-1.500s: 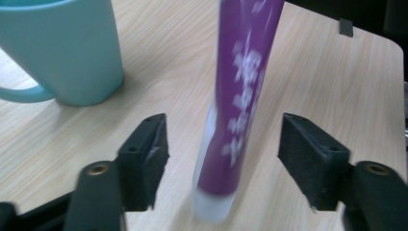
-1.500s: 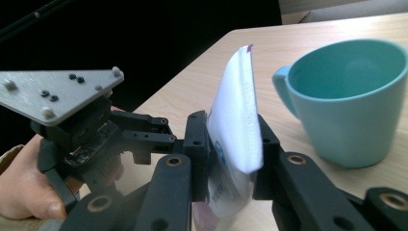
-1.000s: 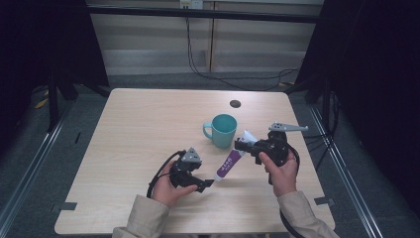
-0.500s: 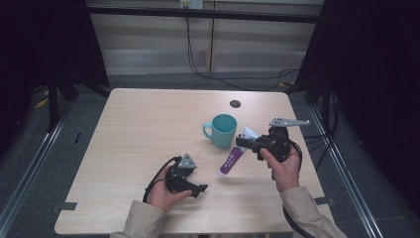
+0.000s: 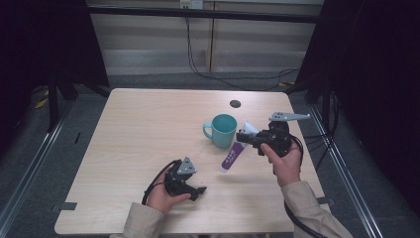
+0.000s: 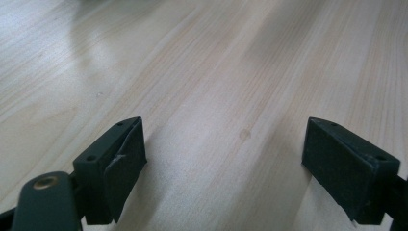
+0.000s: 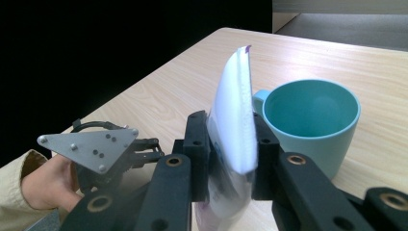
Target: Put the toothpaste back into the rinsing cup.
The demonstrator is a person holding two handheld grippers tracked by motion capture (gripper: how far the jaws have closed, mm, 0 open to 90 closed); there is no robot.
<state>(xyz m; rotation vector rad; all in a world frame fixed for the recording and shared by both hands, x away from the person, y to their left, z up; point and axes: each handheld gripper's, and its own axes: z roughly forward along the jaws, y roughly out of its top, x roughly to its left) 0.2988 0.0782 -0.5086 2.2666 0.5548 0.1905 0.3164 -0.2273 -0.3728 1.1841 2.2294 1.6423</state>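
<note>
My right gripper (image 5: pixel 246 137) (image 7: pixel 231 144) is shut on the flat white crimped end of a white and purple tube (image 5: pixel 231 156) (image 7: pixel 234 103). The tube hangs slanted, cap end low over the table, just right of a teal mug (image 5: pixel 223 130) (image 7: pixel 312 115) that stands upright and empty. My left gripper (image 5: pixel 199 190) (image 6: pixel 223 159) sits low over bare wood near the front edge. It is open, its jaws have just been opening, and nothing lies between them. The right gripper view also shows the left gripper (image 7: pixel 96 154) in its hand, farther off.
The light wooden table (image 5: pixel 148 124) has a small black round hole (image 5: pixel 235 103) behind the mug. Dark curtains stand at both sides, metal floor rails (image 5: pixel 29 168) run along the table, and cables trail from each gripper.
My left hand has drawn back from the tube toward the front edge and sunk lower. The right gripper has kept hold of the tube and stayed nearly in place.
</note>
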